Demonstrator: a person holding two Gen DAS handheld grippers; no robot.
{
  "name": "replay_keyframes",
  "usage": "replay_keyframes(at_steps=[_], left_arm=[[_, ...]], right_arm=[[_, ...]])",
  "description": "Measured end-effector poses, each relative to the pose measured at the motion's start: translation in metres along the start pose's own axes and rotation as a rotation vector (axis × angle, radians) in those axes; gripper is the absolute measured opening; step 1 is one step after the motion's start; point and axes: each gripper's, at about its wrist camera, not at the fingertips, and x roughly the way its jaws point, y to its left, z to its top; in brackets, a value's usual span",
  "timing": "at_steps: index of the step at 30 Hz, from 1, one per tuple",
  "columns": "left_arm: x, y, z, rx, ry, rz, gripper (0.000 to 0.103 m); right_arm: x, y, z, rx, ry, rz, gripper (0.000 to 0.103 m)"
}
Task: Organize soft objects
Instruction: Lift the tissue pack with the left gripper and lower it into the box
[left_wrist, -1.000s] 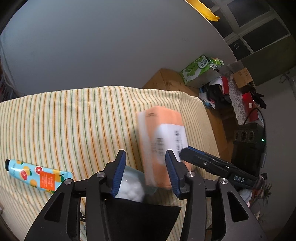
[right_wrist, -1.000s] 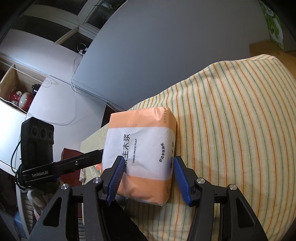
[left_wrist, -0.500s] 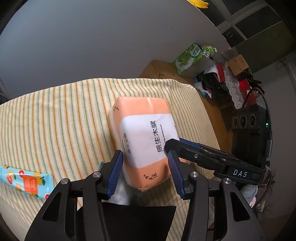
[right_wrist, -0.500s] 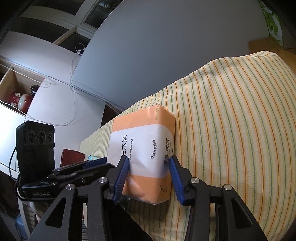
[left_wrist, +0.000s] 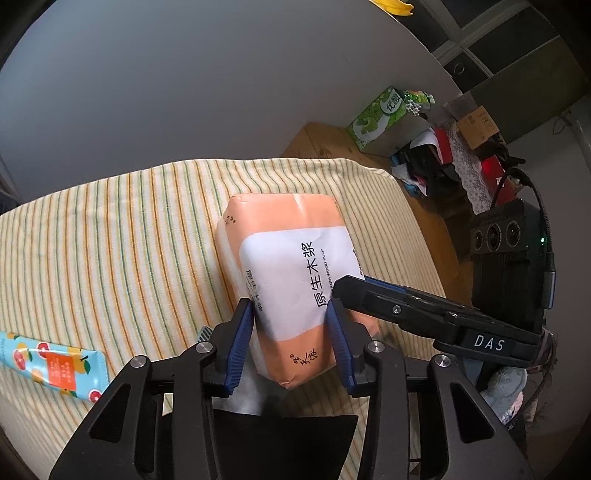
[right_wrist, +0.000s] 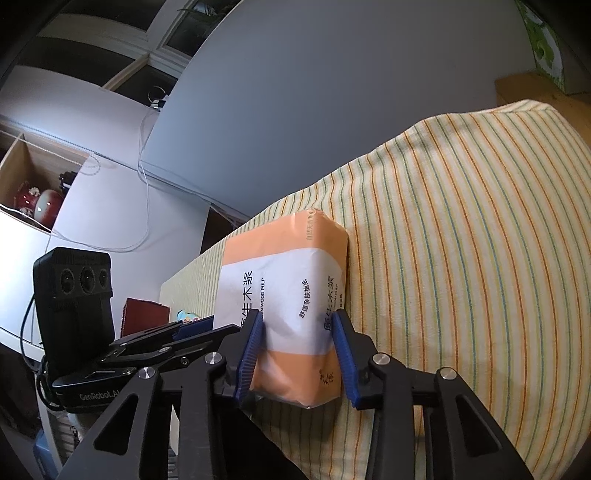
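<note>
An orange-and-white pack of tissues (left_wrist: 291, 280) lies on the striped cloth (left_wrist: 110, 240) that covers the table, its long side running away from both cameras and its near end lifted off or overhanging the cloth's near edge; which of the two cannot be told. The left gripper (left_wrist: 291, 343) has the near end of the pack between its blue pads (left_wrist: 240, 343), and its jaws are closing; both pads lie against the wrapper's sides, which look slightly pinched. The right gripper (right_wrist: 297, 356) comes at the same near end from the pack's other side, its jaws also closing, with each pad pressed on the film so that the white band creases between them. In the left wrist view the right gripper's black finger lies just right of the pack, touching or nearly touching its side. Under the pack's near end, between the left gripper's arms, a bit of white soft material (left_wrist: 247, 395) shows; what it is cannot be told. A blue tube printed with citrus slices (left_wrist: 48, 365) lies flat on the cloth well to the left of the pack. Beyond the cloth's far right corner a green box (left_wrist: 380, 114) stands on a wooden surface (left_wrist: 325, 144).
</note>
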Motion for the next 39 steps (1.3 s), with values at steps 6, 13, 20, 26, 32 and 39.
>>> replay_keyframes(at_steps=[6,13,20,26,32,39], left_arm=[[-0.012,-0.009,-0.002,0.012,-0.024,-0.018,0.038],[-0.04,-0.021,-0.006,0.027,-0.072,-0.041,0.039],[-0.091,-0.024,-0.021,0.041,-0.156,-0.05,0.039],[-0.143,-0.004,-0.045,0.021,-0.231,-0.049,0.039],[-0.195,0.026,-0.079,-0.015,-0.307,-0.02,0.039],[-0.256,0.083,-0.13,-0.11,-0.399,0.022,0.039]], right_arm=[[-0.013,0.008,-0.001,-0.008,-0.019,0.001,0.034],[-0.038,0.033,-0.006,-0.054,-0.058,-0.021,0.033],[-0.061,0.076,-0.016,-0.112,-0.09,-0.011,0.033],[-0.064,0.131,-0.029,-0.183,-0.088,0.007,0.033],[-0.049,0.193,-0.05,-0.272,-0.06,0.035,0.033],[-0.01,0.27,-0.083,-0.378,0.005,0.088,0.033]])
